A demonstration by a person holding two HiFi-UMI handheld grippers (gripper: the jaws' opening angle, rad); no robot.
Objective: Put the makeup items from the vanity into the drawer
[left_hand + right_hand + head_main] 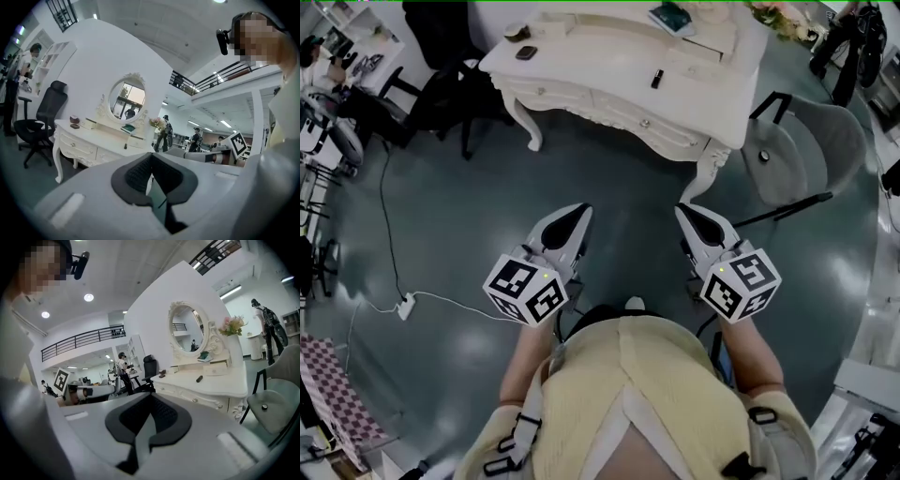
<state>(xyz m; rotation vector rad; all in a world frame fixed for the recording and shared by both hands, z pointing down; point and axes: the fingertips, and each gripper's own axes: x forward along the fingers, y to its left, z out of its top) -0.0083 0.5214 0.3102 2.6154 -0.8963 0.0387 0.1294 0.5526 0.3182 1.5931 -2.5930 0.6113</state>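
Vanity (592,62) shows its oval mirror (126,99) only in gripper views.

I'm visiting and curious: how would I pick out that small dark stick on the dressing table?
Start at the white vanity with the oval mirror. The small dark stick lies alone on its open top, just before the raised shelf. It is slim, unlike the round dark item at the left end.

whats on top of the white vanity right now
On the vanity: a small dark tube, a flat dark item, a teal item on the raised shelf, flowers and an oval mirror. The drawers are shut, so their insides are hidden.
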